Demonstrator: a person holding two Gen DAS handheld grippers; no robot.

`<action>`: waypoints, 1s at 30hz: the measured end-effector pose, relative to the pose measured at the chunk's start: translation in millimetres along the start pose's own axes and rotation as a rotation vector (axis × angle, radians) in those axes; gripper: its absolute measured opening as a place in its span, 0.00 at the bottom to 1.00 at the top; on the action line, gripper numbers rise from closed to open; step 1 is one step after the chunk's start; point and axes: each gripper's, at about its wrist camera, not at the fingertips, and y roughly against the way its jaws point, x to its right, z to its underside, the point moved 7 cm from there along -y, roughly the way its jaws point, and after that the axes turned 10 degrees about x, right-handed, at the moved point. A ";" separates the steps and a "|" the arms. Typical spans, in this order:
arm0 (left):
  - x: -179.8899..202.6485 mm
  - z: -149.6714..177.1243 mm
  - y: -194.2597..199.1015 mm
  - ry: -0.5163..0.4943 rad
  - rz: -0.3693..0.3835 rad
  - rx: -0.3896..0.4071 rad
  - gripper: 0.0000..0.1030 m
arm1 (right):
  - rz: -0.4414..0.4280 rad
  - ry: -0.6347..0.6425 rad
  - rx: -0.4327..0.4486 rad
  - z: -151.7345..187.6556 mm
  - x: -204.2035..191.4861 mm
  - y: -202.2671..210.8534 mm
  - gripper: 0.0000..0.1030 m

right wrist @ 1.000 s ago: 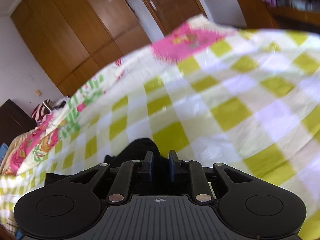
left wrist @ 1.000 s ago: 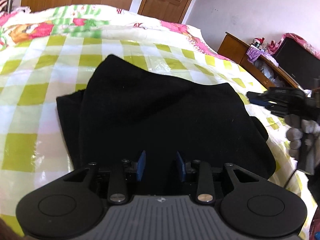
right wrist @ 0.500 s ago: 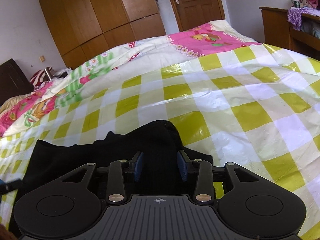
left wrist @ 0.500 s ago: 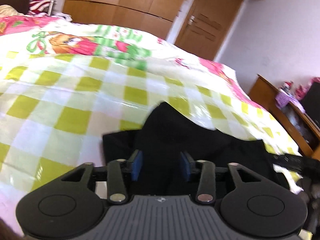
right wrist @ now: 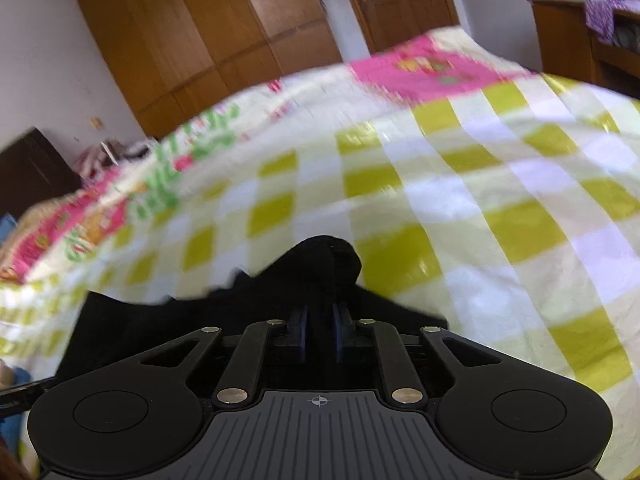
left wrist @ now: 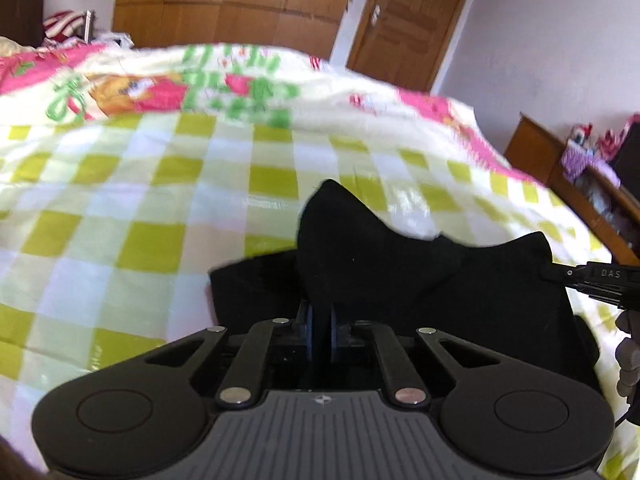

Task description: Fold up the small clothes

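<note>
Presently, item one: my left tongs (left wrist: 320, 330), black frame with blue pads, are pinched shut on a raised fold of the black knit garment (left wrist: 400, 264). The cloth rises from between the pads into a peak directly ahead of them, then runs right in a sagging edge to a second corner near my right tongs (left wrist: 560, 274), seen there from the side. White letters "DAS" are readable on that tool's black body; further characters are cut off by the frame edge. A grey-gloved hand (left wrist: 628, 356) shows below it at the right edge.

Item two: in the right wrist view, my right tongs (right wrist: 319, 332) are likewise closed on the black knit garment (right wrist: 320, 272), which bunches into a rounded lump just ahead of the pads and spreads left and downward in a dark sheet (right wrist: 132, 328).

Item three: the garment's lower layers lie on the bed's yellow-green and white checked cover (left wrist: 152, 240), near its front edge. Beyond the checks is a pink, green and cream cartoon-print quilt (left wrist: 168, 84); its printing is too blurred to read.

Item four: brown wooden wardrobe (left wrist: 224, 4) and brown panelled door (left wrist: 404, 28) behind the bed. A small crosshair emblem (right wrist: 319, 401) marks my right tool's ribbed housing.
</note>
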 end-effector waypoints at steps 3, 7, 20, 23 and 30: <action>-7.1 1.3 7.3 0.035 -0.016 0.021 0.21 | -0.044 0.005 0.052 -11.8 -10.8 8.6 0.11; -27.8 27.7 -20.3 0.055 -0.089 -0.065 0.23 | 0.033 0.065 -0.040 7.2 -4.7 -29.4 0.13; 14.5 20.5 54.3 -0.116 -0.040 0.054 0.26 | -0.077 0.071 0.051 24.7 -30.9 91.9 0.18; 28.9 45.8 51.8 -0.148 -0.008 -0.005 0.29 | -0.116 0.079 -0.013 61.8 -35.4 110.3 0.16; 15.5 77.4 49.2 -0.147 -0.036 -0.114 0.29 | -0.004 -0.059 -0.103 92.4 11.3 112.8 0.06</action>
